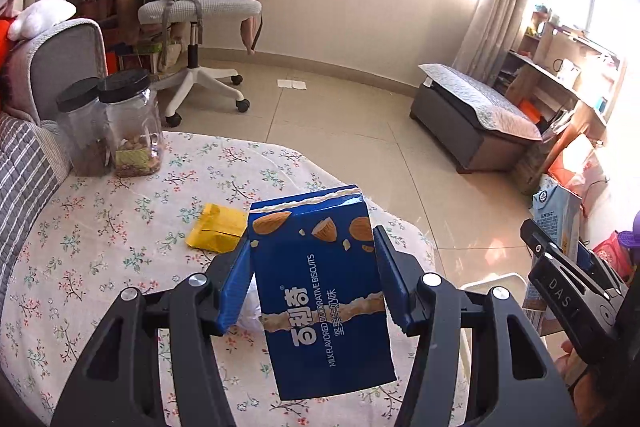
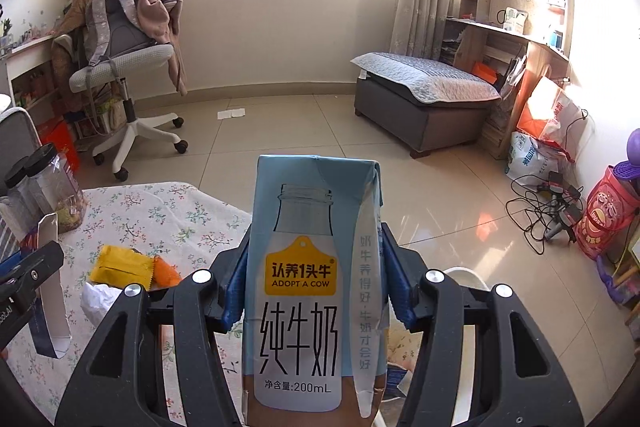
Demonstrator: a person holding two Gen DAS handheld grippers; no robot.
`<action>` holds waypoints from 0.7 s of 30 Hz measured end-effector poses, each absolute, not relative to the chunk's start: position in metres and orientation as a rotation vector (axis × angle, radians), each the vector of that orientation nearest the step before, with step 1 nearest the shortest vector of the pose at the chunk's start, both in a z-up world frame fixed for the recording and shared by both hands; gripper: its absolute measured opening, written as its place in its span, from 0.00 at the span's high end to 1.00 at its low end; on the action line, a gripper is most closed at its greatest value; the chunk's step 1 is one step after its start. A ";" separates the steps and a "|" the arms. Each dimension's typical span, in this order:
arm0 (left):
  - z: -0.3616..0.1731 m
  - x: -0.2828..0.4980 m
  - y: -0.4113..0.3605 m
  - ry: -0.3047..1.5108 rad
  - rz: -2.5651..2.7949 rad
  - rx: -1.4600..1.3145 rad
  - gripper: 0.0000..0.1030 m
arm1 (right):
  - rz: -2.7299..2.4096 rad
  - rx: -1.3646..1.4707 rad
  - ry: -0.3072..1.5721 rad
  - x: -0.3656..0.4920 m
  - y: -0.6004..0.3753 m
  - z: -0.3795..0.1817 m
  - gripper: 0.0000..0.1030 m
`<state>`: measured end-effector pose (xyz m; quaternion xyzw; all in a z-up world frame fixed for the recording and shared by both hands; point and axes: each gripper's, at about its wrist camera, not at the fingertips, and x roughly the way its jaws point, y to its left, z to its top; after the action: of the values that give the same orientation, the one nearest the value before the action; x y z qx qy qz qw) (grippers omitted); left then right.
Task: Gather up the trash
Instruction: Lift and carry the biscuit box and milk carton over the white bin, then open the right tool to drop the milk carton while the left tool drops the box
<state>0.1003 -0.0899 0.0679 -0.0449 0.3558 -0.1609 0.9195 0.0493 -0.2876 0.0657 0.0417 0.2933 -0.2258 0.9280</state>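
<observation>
My left gripper (image 1: 312,279) is shut on a dark blue biscuit box (image 1: 324,291) with almonds printed on it, held above the floral table (image 1: 120,227). My right gripper (image 2: 316,275) is shut on a pale blue milk carton (image 2: 312,279), upright between the blue pads. On the table lie a yellow packet (image 1: 218,233) (image 2: 120,265), an orange wrapper (image 2: 166,273) and crumpled white paper (image 2: 98,301). The right gripper with its carton (image 1: 558,215) shows at the right edge of the left wrist view. The biscuit box (image 2: 50,291) shows at the left of the right wrist view.
Two black-lidded jars (image 1: 128,123) stand at the table's far left. A white bin rim (image 2: 466,277) sits below right of the table. Beyond are a swivel chair (image 2: 124,75) with a backpack, a grey ottoman (image 2: 424,99), shelves, bags and cables (image 2: 540,211) on the tiled floor.
</observation>
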 end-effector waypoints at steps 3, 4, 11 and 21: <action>0.069 0.095 -0.116 0.732 -0.368 -0.067 0.45 | -0.505 0.075 0.602 0.034 -0.312 0.064 0.47; 0.070 0.092 -0.125 0.731 -0.381 -0.059 0.45 | -0.519 0.072 0.605 0.030 -0.320 0.064 0.47; 0.065 0.081 -0.186 0.746 -0.465 0.004 0.45 | -0.616 0.129 0.661 0.009 -0.382 0.049 0.47; 0.052 0.074 -0.265 0.796 -0.581 0.050 0.45 | -0.725 0.190 0.745 -0.019 -0.439 0.017 0.17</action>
<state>0.0735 -0.2649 0.0524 0.0241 0.3820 -0.2788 0.8808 -0.0195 -0.4388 0.0171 0.0906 0.3555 -0.3457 0.8637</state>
